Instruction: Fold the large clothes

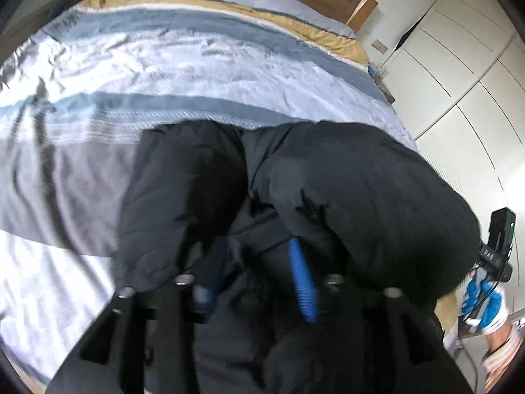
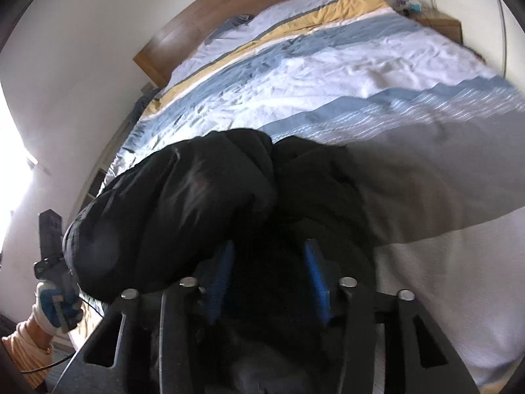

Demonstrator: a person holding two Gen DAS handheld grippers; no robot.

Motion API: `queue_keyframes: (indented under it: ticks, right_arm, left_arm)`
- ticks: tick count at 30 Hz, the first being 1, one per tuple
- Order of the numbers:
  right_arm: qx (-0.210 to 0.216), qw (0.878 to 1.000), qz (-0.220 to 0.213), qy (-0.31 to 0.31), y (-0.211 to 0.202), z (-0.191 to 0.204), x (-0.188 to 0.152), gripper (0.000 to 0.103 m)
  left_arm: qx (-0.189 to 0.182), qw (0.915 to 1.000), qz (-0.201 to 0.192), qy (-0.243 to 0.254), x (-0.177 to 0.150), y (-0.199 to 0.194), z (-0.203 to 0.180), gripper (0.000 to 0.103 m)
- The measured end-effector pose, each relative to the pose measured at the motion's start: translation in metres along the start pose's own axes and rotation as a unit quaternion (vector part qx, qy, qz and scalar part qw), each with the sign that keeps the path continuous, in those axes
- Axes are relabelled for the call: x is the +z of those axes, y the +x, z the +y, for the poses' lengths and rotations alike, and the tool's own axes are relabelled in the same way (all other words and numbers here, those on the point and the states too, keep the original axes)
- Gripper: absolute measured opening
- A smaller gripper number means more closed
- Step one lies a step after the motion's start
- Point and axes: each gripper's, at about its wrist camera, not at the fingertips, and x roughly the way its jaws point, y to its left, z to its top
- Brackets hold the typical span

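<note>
A bulky black padded jacket (image 1: 344,190) lies bunched at the near edge of the bed; it also fills the lower middle of the right wrist view (image 2: 183,203). My left gripper (image 1: 259,249) has its blue-padded fingers (image 1: 302,279) closed around black jacket fabric that bulges between and over them. My right gripper (image 2: 269,252) likewise has jacket fabric clamped between its blue pads (image 2: 316,279). Each gripper shows at the edge of the other's view, held in a blue and white gloved hand (image 1: 485,302) (image 2: 55,302).
The bed (image 1: 164,65) has a striped cover in white, blue, grey and yellow, with a wooden headboard (image 2: 229,3) beyond. White wardrobe doors (image 1: 459,65) stand on one side, a wooden nightstand (image 2: 439,23) on the other.
</note>
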Motion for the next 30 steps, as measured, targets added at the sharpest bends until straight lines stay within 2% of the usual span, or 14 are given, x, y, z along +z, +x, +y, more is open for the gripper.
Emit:
queue_keyframes:
  ticks: [4,6,7,10,12,17,21,25,29,30]
  right_arm:
    - [0.002,0.999,-0.020,-0.029,-0.029,0.020,0.021,0.055]
    - [0.008,0.999,-0.025,-0.047,-0.033,0.036,0.033,0.062]
    - [0.010,0.998,-0.027,-0.061,-0.031,0.047,0.042,0.064]
    - [0.018,0.996,-0.025,-0.087,-0.019,0.071,0.053,0.067]
    - [0.015,0.994,-0.022,-0.104,-0.005,0.084,0.060,0.068]
    - [0.011,0.992,-0.012,-0.129,0.029,0.100,0.065,0.068]
    - [0.000,0.989,0.008,-0.150,0.055,0.098,0.051,0.068]
    - [-0.022,0.984,0.031,-0.175,0.079,0.077,0.022,0.069]
    - [-0.034,0.979,0.029,-0.200,0.096,0.060,-0.005,0.072]
    - [-0.036,0.978,0.026,-0.203,0.099,0.058,-0.010,0.072]
  left_arm:
    - [0.000,0.9996,-0.026,0.014,0.010,-0.038,-0.015,0.045]
    - [-0.007,0.9985,-0.042,0.033,0.023,-0.051,-0.033,0.064]
    - [-0.006,0.9978,-0.049,0.045,0.026,-0.055,-0.042,0.066]
    - [0.001,0.9959,-0.058,0.069,0.044,-0.049,-0.065,0.066]
    - [-0.002,0.9962,-0.056,0.066,0.058,-0.036,-0.075,0.066]
    - [0.013,0.9966,-0.050,0.065,0.067,-0.002,-0.088,0.066]
    - [0.043,0.9953,-0.034,0.079,0.055,0.035,-0.088,0.066]
    - [0.065,0.9940,-0.023,0.084,0.027,0.066,-0.071,0.067]
    - [0.076,0.9938,-0.033,0.074,-0.001,0.086,-0.055,0.090]
    - [0.071,0.9952,-0.026,0.062,-0.005,0.092,-0.049,0.092]
